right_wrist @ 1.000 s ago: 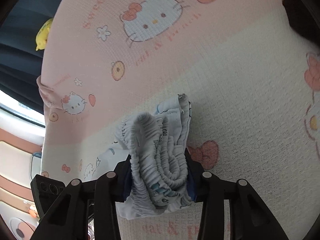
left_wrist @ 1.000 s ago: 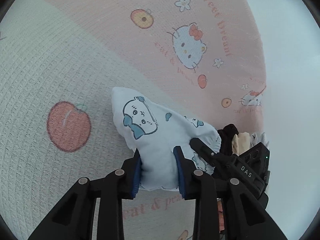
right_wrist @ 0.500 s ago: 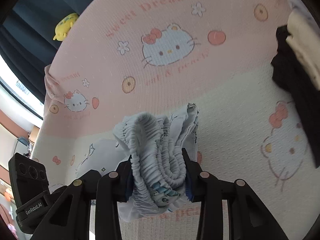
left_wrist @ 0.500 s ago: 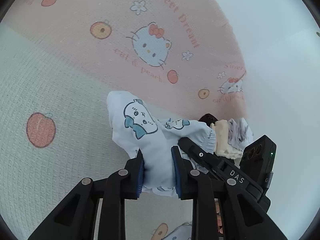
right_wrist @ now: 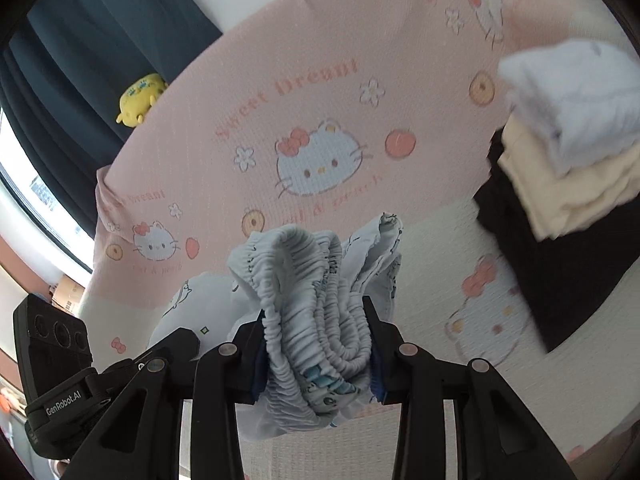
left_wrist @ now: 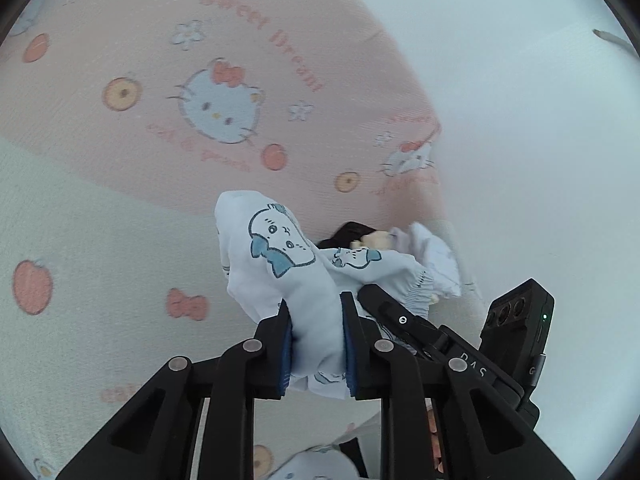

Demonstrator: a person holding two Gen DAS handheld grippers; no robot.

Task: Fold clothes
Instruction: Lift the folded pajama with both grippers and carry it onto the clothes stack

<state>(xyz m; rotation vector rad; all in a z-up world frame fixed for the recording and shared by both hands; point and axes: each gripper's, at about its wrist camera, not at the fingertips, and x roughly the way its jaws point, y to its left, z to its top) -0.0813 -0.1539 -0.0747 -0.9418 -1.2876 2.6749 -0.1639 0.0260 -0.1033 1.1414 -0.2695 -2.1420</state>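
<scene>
Two grippers share one garment: we see the left gripper (left_wrist: 316, 332) pinching a smooth fold of the pale blue shorts (left_wrist: 280, 256), printed with a cartoon face and blue bow, and the right gripper (right_wrist: 318, 344) clamped on the bunched elastic waistband (right_wrist: 304, 300) of the same shorts. From the left wrist view the cloth rises from between the blue pads (left_wrist: 285, 354) and drapes forward, held up off the blanket (left_wrist: 120, 208) beneath it. That blanket covers the bed and is our landmark: a pink band with cat faces, peaches and the words "Sweet Dream", and a cream band nearer the cameras. From the right wrist view, a stack of folded clothes (right_wrist: 568, 152) sits on the blanket toward its right side, with a white piece on top, a cream one under it and a black one at the bottom. In the left wrist view the same stack (left_wrist: 408, 248) peeks out just behind the shorts, at the blanket's edge. Beyond the blanket's far edge hang dark curtains (right_wrist: 80, 60), with a yellow plush toy (right_wrist: 140, 98) against them, just past that edge.
</scene>
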